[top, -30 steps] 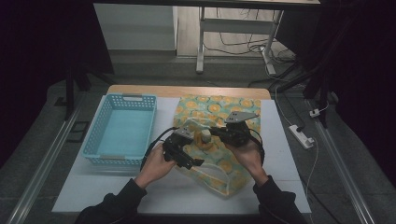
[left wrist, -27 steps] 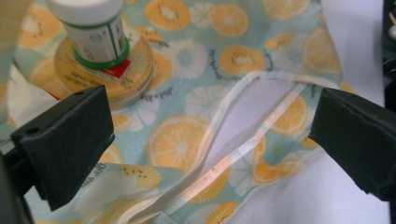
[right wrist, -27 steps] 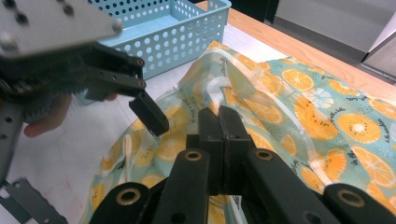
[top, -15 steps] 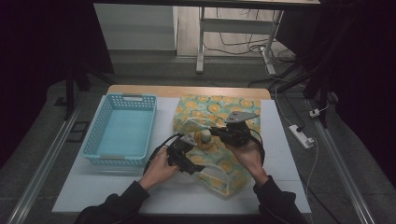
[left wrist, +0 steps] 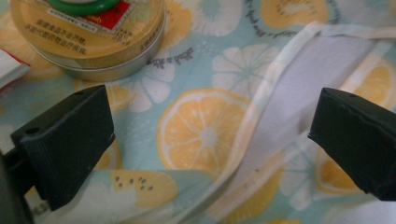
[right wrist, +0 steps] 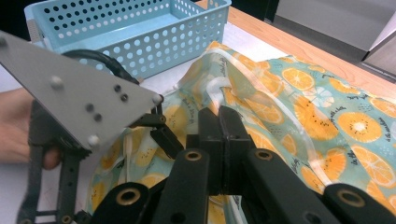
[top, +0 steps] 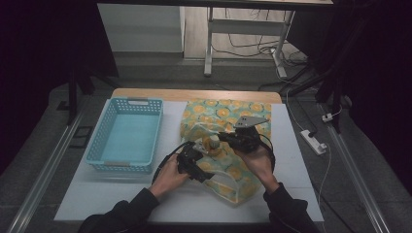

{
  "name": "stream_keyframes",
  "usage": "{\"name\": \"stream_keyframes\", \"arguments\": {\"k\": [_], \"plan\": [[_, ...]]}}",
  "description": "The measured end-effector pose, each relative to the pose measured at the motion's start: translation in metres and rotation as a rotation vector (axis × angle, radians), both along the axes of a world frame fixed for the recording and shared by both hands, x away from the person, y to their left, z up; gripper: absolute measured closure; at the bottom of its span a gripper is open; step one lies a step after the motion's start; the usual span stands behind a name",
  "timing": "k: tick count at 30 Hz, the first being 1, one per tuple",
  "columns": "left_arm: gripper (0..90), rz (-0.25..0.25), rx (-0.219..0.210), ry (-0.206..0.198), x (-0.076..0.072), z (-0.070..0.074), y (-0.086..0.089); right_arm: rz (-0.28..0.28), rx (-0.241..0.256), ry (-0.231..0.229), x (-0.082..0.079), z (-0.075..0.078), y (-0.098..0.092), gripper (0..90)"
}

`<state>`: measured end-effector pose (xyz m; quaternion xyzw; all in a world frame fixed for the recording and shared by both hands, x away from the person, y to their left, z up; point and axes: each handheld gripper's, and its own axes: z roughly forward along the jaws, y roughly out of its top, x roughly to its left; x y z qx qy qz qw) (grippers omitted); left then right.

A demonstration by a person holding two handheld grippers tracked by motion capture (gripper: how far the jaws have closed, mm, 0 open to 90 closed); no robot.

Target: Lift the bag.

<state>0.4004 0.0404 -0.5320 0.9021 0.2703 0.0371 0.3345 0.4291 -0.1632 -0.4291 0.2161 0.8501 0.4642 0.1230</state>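
A fruit-print cloth with pale piping lies rumpled at the table's middle. On it sits a round yellow tin, also seen from above as the tin. My left gripper hovers just over the cloth with its jaws open wide and nothing between them; from above the left gripper sits at the cloth's near left part. My right gripper is shut, its tips at a raised fold of the cloth. Seen from above, the right gripper points left toward the tin.
A light blue perforated basket stands left of the cloth, shown as the basket behind the left gripper's grey plate. A white power strip lies on the floor past the table's right edge. A wooden strip runs along the far edge.
The left hand and its gripper have shifted slightly nearer and rightward along the cloth. The right gripper has stayed almost where it was, holding the fold up.
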Motion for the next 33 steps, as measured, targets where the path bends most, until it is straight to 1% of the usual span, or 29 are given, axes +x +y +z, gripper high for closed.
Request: {"name": "stream_keyframes", "arguments": {"k": [2, 4, 7, 10, 12, 14, 16, 17, 19, 21, 22, 25, 28, 30, 32, 33], "plan": [[0.5, 0.007, 0.018, -0.002, 0.001, -0.003, -0.002, 0.002, 0.001, -0.001, 0.0, 0.0, 0.001, 89.2], [0.7, 0.014, 0.04, -0.023, 0.0, -0.004, -0.005, 0.002, 0.0, -0.003, 0.0, -0.001, 0.001, 89.2], [1.5, 0.009, 0.076, -0.04, 0.0, -0.004, -0.008, 0.001, -0.002, -0.001, 0.0, -0.001, 0.001, 89.2], [0.5, 0.005, 0.074, -0.044, 0.0, -0.005, -0.008, 0.0, -0.002, 0.0, 0.0, -0.001, 0.001, 89.2], [1.8, 0.002, 0.078, -0.043, 0.0, -0.004, -0.008, 0.002, -0.002, -0.001, 0.0, -0.001, 0.001, 89.2], [5.2, -0.01, 0.08, -0.045, 0.0, -0.002, -0.007, 0.003, -0.002, -0.001, 0.0, -0.001, 0.002, 89.2], [12.9, -0.006, 0.072, -0.043, 0.0, 0.0, -0.005, 0.005, -0.002, -0.002, 0.0, -0.001, 0.002, 89.2], [19.3, 0.002, 0.074, -0.041, 0.0, 0.002, -0.004, 0.006, -0.002, -0.002, 0.0, -0.001, 0.002, 89.0], [31.5, -0.007, 0.074, -0.035, 0.0, 0.004, -0.002, 0.005, -0.002, -0.002, 0.0, -0.001, 0.002, 88.9], [37.8, -0.005, 0.068, -0.039, -0.001, 0.004, -0.003, 0.005, -0.002, -0.002, -0.001, -0.001, 0.002, 89.0], [40.9, -0.012, 0.067, -0.037, -0.001, 0.005, -0.003, 0.006, -0.002, -0.002, -0.001, -0.001, 0.002, 88.9], [55.3, -0.026, 0.068, -0.03, -0.003, 0.007, -0.004, 0.005, -0.001, -0.001, 0.0, -0.001, 0.002, 89.0], [64.8, -0.018, 0.06, -0.014, -0.002, 0.007, -0.004, 0.003, -0.005, 0.001, 0.0, -0.001, 0.002, 89.1], [76.0, -0.019, 0.056, -0.004, -0.001, 0.007, -0.003, 0.003, -0.007, 0.002, 0.0, -0.001, 0.002, 89.2], [84.5, -0.018, 0.045, 0.018, -0.001, 0.007, -0.004, 0.001, -0.007, 0.004, 0.0, -0.001, 0.001, 89.3], [88.4, -0.013, 0.049, 0.017, -0.002, 0.008, -0.005, 0.001, -0.006, 0.005, 0.0, -0.002, 0.001, 89.3]]}}
